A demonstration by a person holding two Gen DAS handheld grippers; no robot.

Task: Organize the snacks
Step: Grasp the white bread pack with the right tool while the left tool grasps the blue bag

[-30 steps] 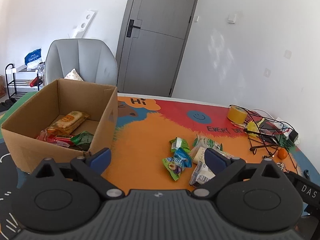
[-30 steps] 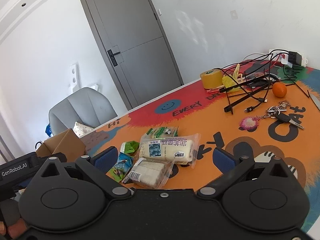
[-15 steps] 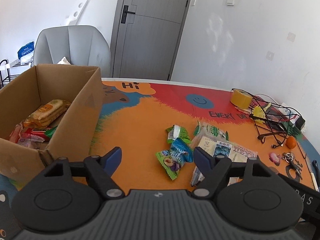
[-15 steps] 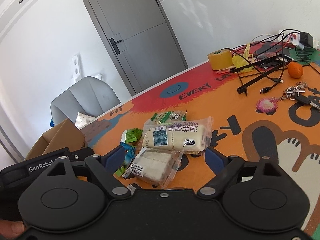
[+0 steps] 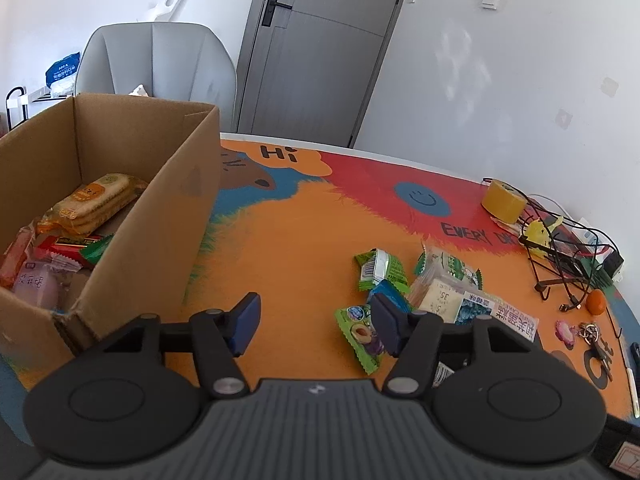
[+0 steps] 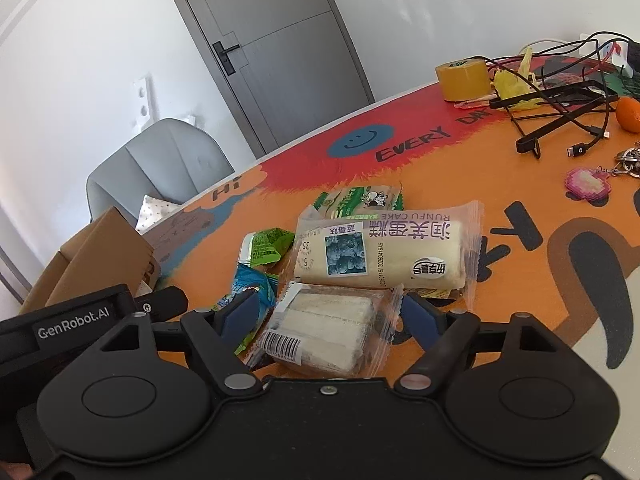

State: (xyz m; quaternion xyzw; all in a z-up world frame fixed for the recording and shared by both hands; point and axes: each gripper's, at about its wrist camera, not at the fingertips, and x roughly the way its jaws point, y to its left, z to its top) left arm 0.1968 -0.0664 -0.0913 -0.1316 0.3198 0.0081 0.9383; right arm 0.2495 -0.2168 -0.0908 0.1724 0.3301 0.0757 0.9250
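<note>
The right gripper (image 6: 326, 312), jaws just closing, straddles one sandwich pack (image 6: 320, 330) without pinching it. Beyond it lies one blueberry cake (image 6: 384, 254). The left gripper (image 5: 314, 322), also closing, holds nothing.

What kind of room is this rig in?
Probably a home room or small office, not a lab: a grey interior door, a grey padded chair, and a cartoon-print table mat strewn with snacks.
</note>
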